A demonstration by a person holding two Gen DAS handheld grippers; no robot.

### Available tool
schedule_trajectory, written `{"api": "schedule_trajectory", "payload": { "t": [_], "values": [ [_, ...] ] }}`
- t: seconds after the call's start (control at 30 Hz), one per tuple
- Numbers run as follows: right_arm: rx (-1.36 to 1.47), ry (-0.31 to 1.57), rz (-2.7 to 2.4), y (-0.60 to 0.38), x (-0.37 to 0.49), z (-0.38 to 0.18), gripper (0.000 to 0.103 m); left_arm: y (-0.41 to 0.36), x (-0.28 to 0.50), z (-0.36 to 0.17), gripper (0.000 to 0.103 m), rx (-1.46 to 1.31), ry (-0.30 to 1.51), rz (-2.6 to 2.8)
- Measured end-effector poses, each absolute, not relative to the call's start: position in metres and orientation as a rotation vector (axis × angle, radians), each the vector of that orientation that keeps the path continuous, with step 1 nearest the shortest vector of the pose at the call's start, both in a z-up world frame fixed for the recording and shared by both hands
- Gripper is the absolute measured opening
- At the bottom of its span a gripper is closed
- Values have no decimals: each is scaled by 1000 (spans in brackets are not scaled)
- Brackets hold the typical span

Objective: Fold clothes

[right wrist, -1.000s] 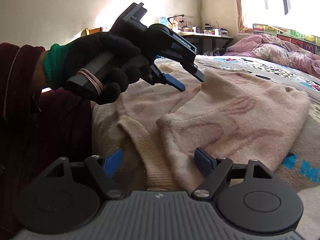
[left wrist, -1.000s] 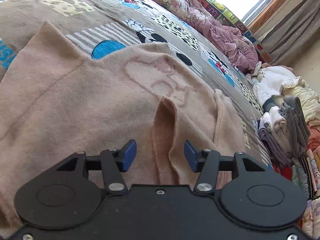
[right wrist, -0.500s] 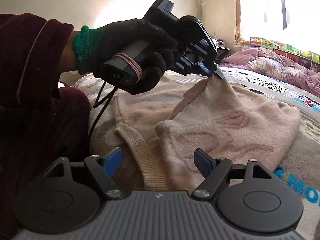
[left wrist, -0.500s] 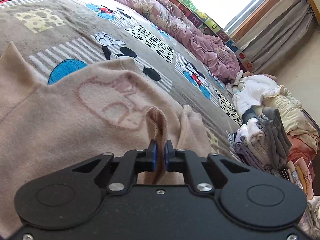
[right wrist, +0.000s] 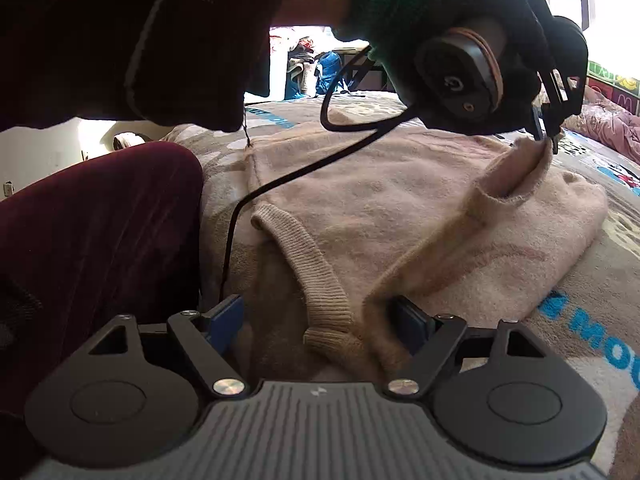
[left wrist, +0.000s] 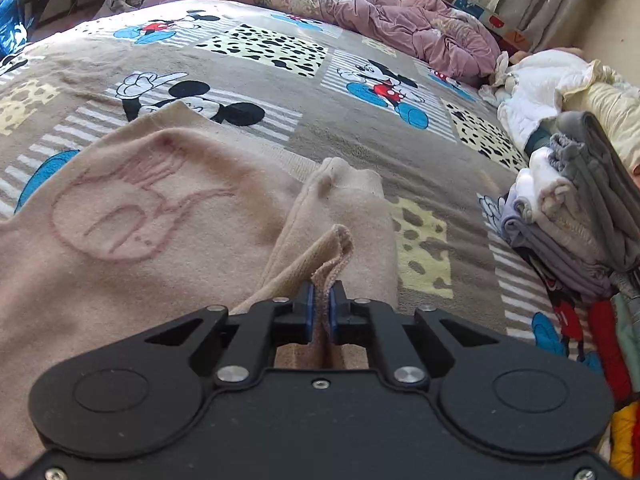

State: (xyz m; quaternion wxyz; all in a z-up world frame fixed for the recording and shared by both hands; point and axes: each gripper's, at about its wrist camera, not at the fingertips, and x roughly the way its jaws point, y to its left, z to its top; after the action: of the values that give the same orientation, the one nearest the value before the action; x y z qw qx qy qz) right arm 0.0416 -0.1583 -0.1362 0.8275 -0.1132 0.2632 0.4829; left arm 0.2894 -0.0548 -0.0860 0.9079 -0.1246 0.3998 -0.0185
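Observation:
A pale pink sweater [left wrist: 132, 216] with a faint cartoon outline lies spread on the bed. My left gripper [left wrist: 321, 312] is shut on a raised fold of the sweater's sleeve and holds it above the bed. In the right wrist view that gripper [right wrist: 550, 140] shows at the upper right, pulling the sleeve [right wrist: 508, 180] up. My right gripper [right wrist: 322, 324] is open low over the sweater [right wrist: 400, 208], its jaws either side of the ribbed cuff [right wrist: 320, 284].
The bed carries a Mickey Mouse blanket [left wrist: 360, 84]. A crumpled purple quilt [left wrist: 360, 4] lies at the far edge. A stack of folded clothes [left wrist: 568, 204] sits at the right. The person's maroon sleeve and leg [right wrist: 100, 220] fill the left of the right wrist view.
My left gripper closed on the sleeve fold, then lifted and carried it across the sweater. My right gripper stayed open and moved closer to the ribbed cuff.

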Motion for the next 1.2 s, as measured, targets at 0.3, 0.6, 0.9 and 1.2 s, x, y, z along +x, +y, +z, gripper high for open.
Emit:
{"api": "schedule_trajectory", "payload": {
  "t": [0.3,0.6,0.9,1.2],
  "values": [
    [-323,511,990,-158,26,-131,80,-54,249,-85,24,-160,784,-230],
    [-651,431,931,-117,0,-160,97,-47,170,-107,25,106,825,-428],
    [-465,447,978,-177,-6,-126,68,-28,142,-130,32,142,763,-452],
    [-367,331,785,-212,17,-113,67,-27,103,-148,40,165,736,-484]
  ]
}}
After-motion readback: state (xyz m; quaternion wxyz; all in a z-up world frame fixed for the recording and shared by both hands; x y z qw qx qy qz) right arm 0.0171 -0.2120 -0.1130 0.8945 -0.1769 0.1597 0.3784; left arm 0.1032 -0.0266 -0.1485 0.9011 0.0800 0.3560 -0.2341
